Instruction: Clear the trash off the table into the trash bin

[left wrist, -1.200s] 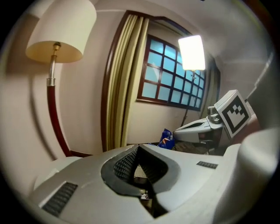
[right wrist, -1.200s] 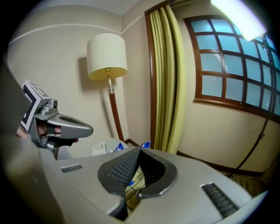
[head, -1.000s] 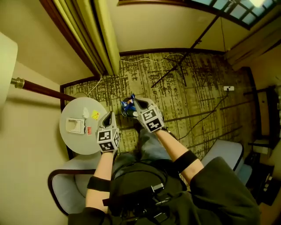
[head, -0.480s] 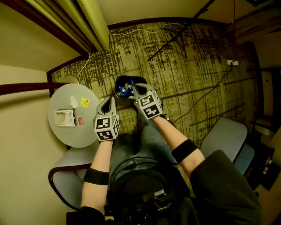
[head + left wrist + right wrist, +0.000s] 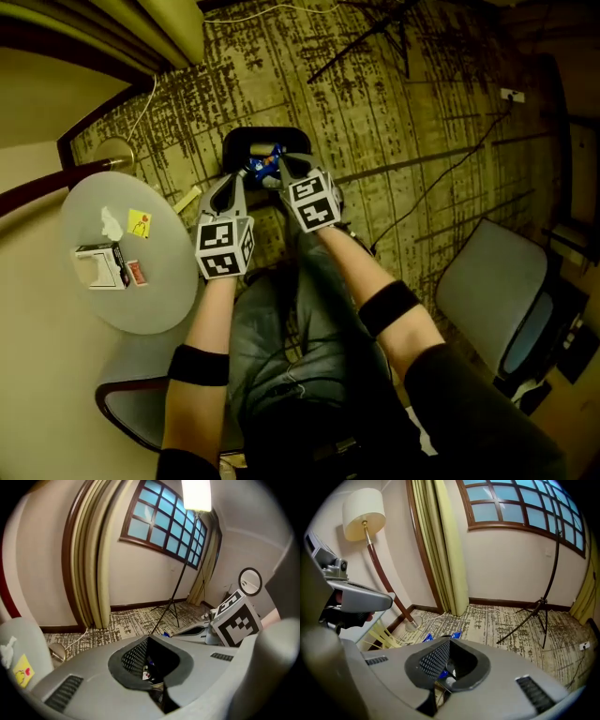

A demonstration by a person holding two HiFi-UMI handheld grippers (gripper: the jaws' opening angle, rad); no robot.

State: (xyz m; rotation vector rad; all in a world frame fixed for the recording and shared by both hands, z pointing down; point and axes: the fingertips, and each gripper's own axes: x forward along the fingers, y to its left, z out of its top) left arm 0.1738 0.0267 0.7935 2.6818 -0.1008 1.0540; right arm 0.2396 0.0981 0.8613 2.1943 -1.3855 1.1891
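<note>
Grey left tongs (image 5: 232, 184) and right tongs (image 5: 282, 165) carry black-and-white marker cubes (image 5: 225, 249); black armbands (image 5: 199, 365), jeans (image 5: 272, 337).

The left forearm (image 5: 202, 323) and right forearm (image 5: 366, 281) reach up the middle of the frame, side by side. The left gripper (image 5: 229, 185) points down toward upper centre, jaws closed together and empty. Just beside it, the right gripper (image 5: 281, 169) pinches a blue wrapper (image 5: 264, 170).

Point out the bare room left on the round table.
Free: the near part of the table, between the white box and the chair; also its rim toward the left gripper. Crowded: the middle, where tissue, yellow note, box and red pack cluster.
</note>
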